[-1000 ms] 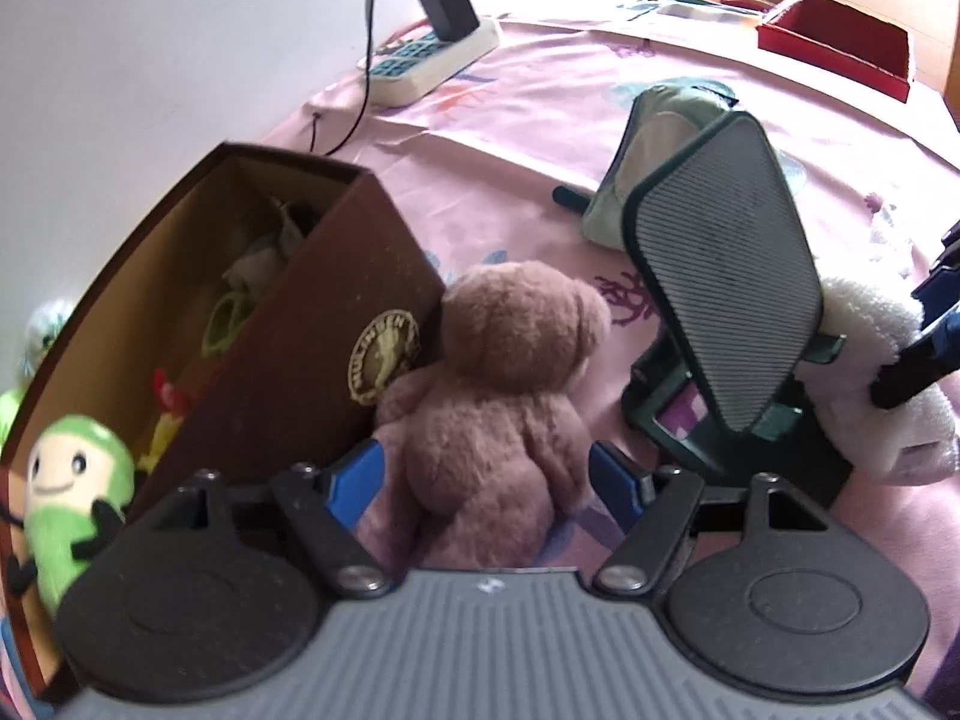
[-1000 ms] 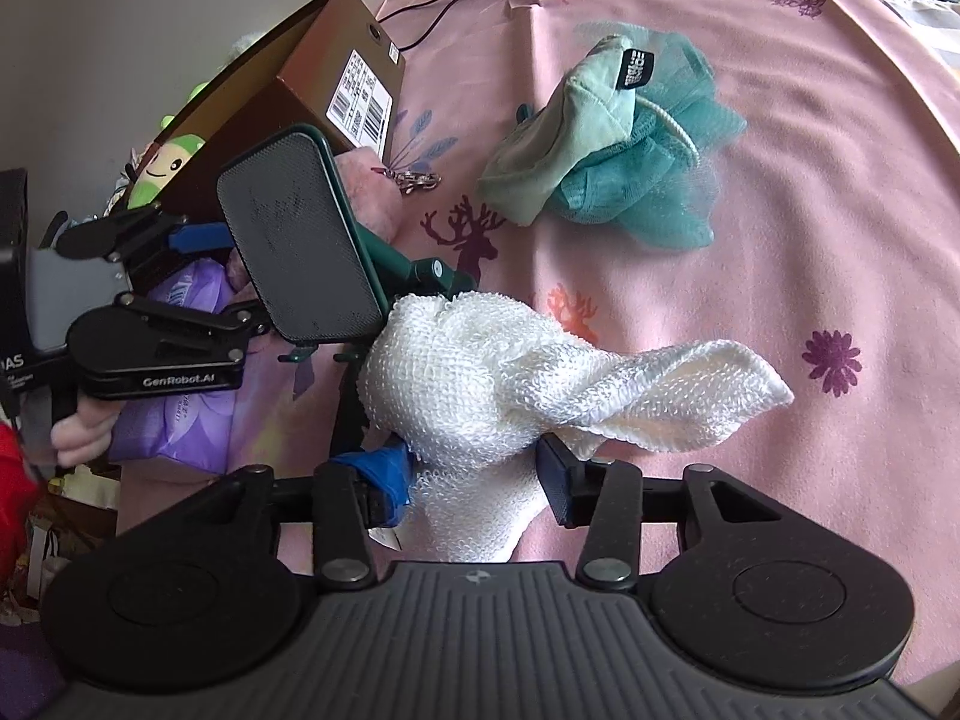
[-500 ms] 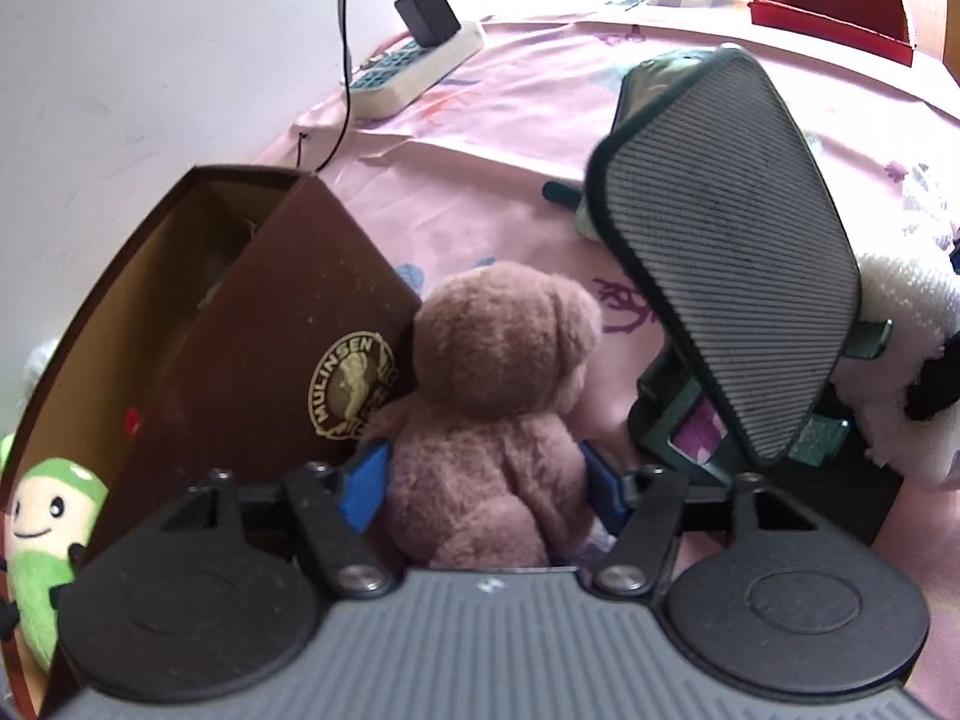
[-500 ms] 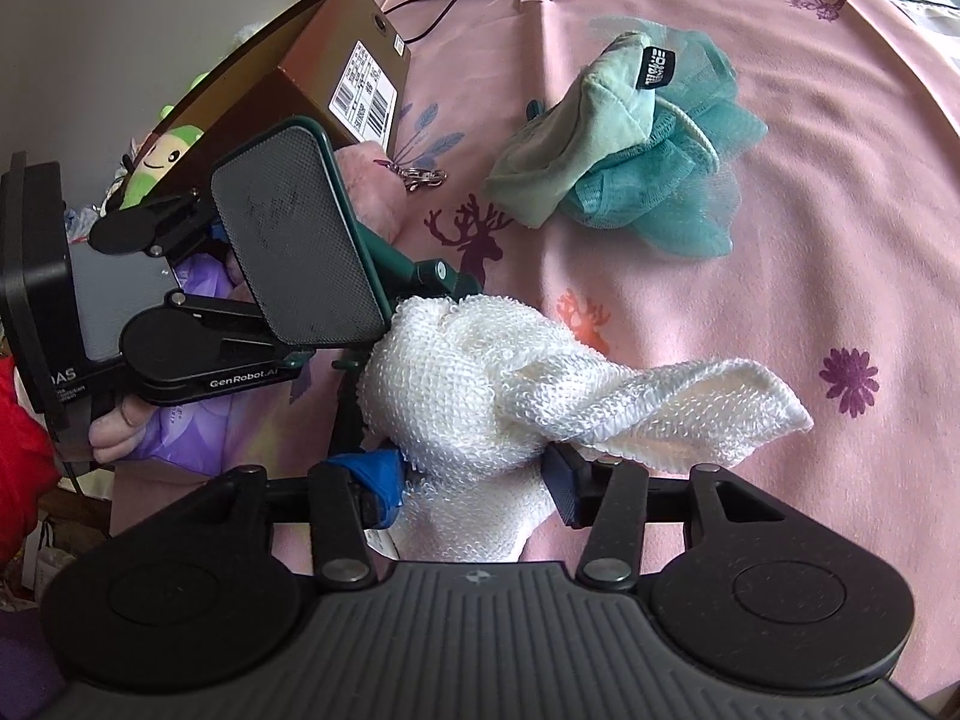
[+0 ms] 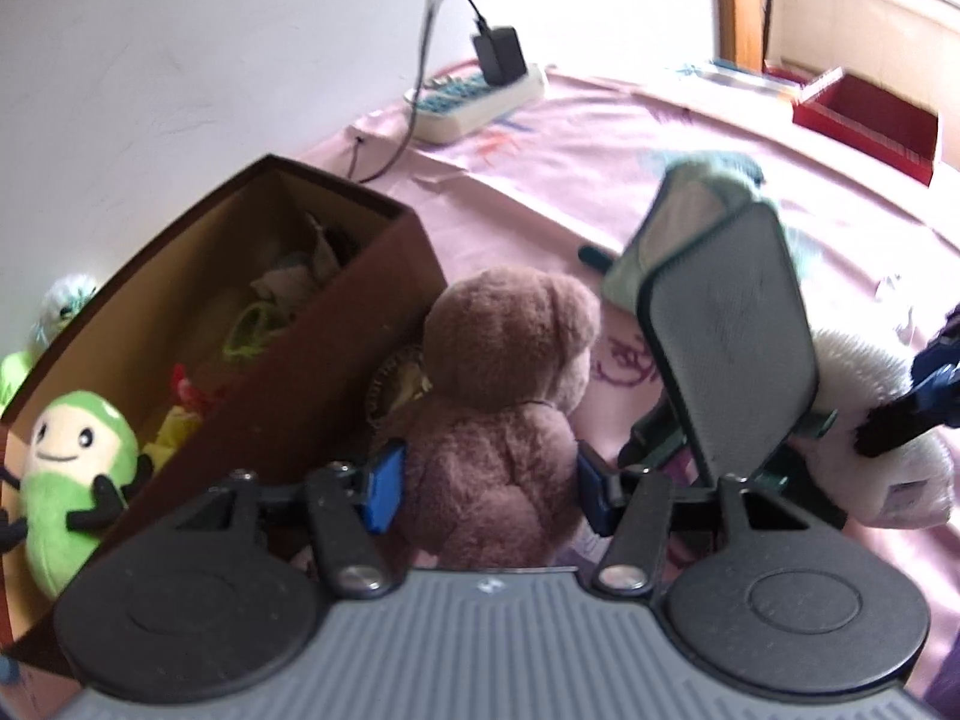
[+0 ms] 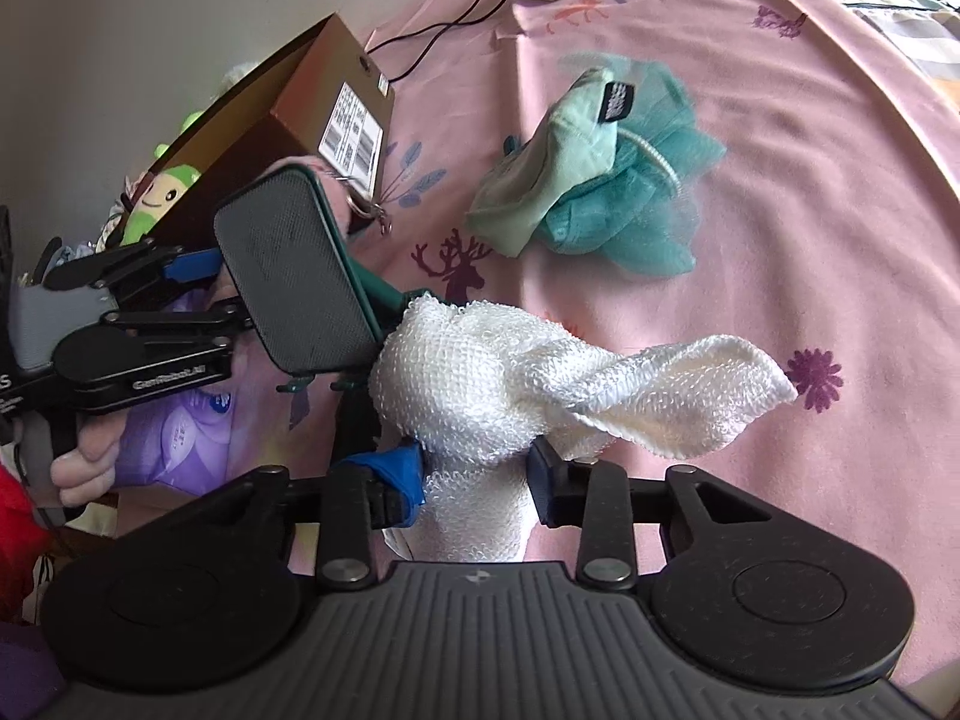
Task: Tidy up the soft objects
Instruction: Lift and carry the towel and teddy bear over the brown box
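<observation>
My left gripper (image 5: 486,483) had the brown teddy bear (image 5: 504,384) between its blue pads, the jaws closing on its plush sides; the bear sat against the brown cardboard box (image 5: 336,360) near the pink tablecloth's (image 6: 780,180) left edge by the wall. A green smiling plush (image 5: 66,468) leaned at the box's near end. My right gripper (image 6: 477,480) was closing too, its pads squeezing the white knitted cloth (image 6: 510,384), whose loose end trailed right across the cloth-covered table. Just left of it stood a tilted dark mesh-faced stand (image 6: 294,282). Farther in lay a teal mesh bath pouf (image 6: 636,210) under a pale green cloth (image 6: 558,180).
</observation>
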The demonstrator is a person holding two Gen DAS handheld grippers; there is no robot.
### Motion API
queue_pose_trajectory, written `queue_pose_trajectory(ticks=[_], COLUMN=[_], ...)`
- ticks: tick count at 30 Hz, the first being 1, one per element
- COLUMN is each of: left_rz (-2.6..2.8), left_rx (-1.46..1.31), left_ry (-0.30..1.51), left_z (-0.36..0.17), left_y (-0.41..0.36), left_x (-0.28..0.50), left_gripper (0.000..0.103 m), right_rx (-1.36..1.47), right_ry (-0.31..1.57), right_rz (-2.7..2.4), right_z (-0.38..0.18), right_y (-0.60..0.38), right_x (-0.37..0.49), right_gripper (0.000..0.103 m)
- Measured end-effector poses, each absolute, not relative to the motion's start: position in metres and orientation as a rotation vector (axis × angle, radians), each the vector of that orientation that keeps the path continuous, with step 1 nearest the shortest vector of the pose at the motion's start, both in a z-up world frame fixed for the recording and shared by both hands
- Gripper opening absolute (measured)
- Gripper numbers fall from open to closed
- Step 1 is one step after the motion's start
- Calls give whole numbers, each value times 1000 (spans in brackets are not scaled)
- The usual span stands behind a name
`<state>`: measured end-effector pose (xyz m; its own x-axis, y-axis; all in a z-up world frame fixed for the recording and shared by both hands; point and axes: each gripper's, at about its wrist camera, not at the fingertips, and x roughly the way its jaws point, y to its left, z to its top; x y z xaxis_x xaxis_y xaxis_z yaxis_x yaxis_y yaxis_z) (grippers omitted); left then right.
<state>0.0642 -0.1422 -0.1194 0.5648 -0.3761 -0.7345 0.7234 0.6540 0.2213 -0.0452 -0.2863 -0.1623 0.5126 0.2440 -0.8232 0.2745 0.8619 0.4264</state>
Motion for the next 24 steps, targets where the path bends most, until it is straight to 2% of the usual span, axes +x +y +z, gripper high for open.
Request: queue_pose_trajectory(ticks=[14, 24], left_rz=[-646, -557], left_rx=[230, -20], left_ry=[629, 587], left_z=[-57, -17], left_y=[-102, -58], left_x=[59, 90], left_gripper=[58, 53], right_rx=[539, 489], right_ry=[872, 705], right_rz=[-135, 25], right_z=[-118, -60], right_y=[-318, -310], right_x=[-51, 21], right_gripper=[17, 17])
